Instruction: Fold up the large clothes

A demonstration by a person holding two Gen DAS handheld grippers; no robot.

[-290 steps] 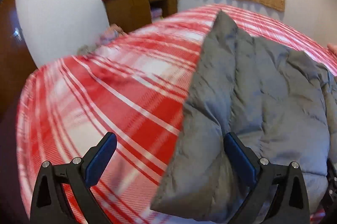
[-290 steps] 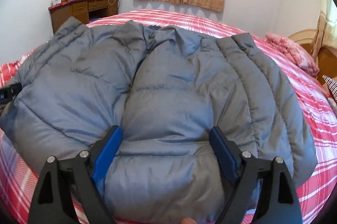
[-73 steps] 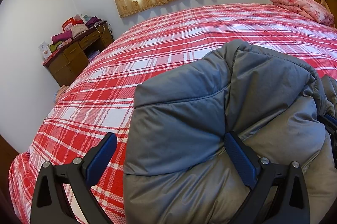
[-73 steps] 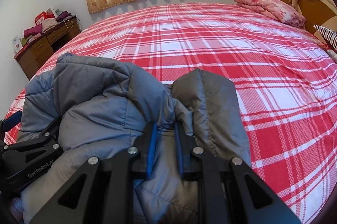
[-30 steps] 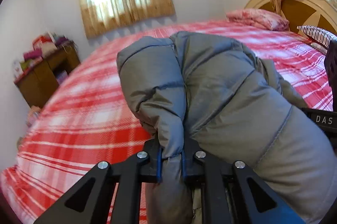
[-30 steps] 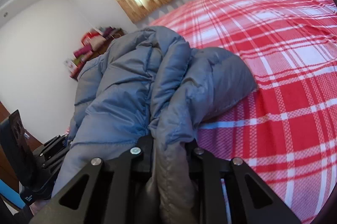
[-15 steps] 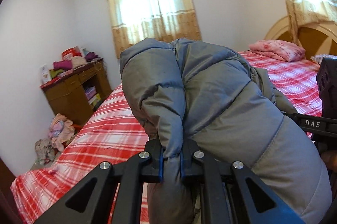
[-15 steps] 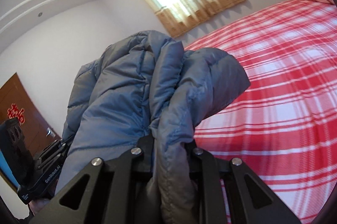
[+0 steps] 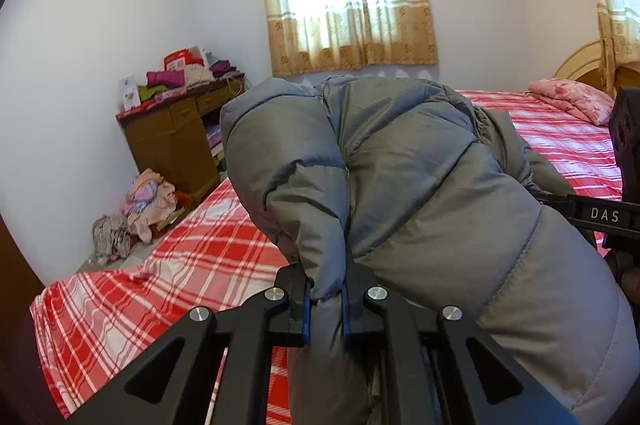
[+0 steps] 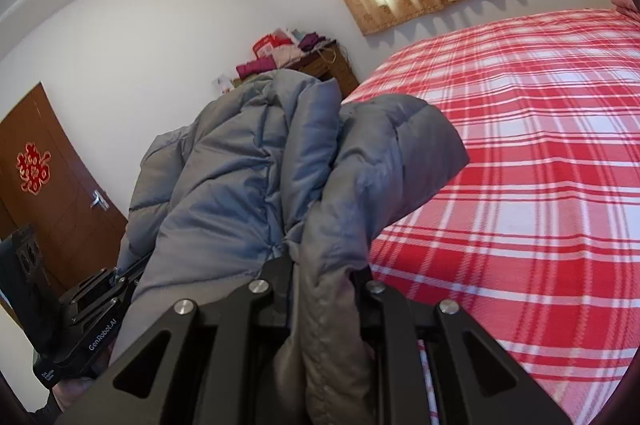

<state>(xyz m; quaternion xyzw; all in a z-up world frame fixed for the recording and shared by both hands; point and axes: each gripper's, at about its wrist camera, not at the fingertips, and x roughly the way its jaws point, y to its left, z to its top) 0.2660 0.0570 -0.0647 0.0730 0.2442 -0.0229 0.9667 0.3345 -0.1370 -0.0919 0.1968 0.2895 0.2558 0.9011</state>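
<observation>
A grey puffer jacket (image 9: 420, 185) hangs bunched in the air above the bed, held by both grippers. My left gripper (image 9: 325, 299) is shut on a thick fold of it, the blue pads pressing the fabric from both sides. In the right wrist view the same jacket (image 10: 256, 177) rises in front of the camera, and my right gripper (image 10: 324, 281) is shut on another fold. The right tool's black body (image 9: 624, 161) shows at the right edge of the left wrist view. The left tool (image 10: 84, 321) sits low on the left of the right wrist view.
A bed with a red and white plaid cover (image 10: 540, 165) lies below and to the right. A pink folded quilt (image 9: 572, 101) rests by the wooden headboard. A brown desk (image 9: 176, 141) piled with clothes stands at the wall, with clothes on the floor (image 9: 140, 201). A brown door (image 10: 52, 193) is at left.
Both grippers have lifted the jacket off the bed and swung it to the side; the views now look more level, showing walls, window and door. Both grips stay shut.
</observation>
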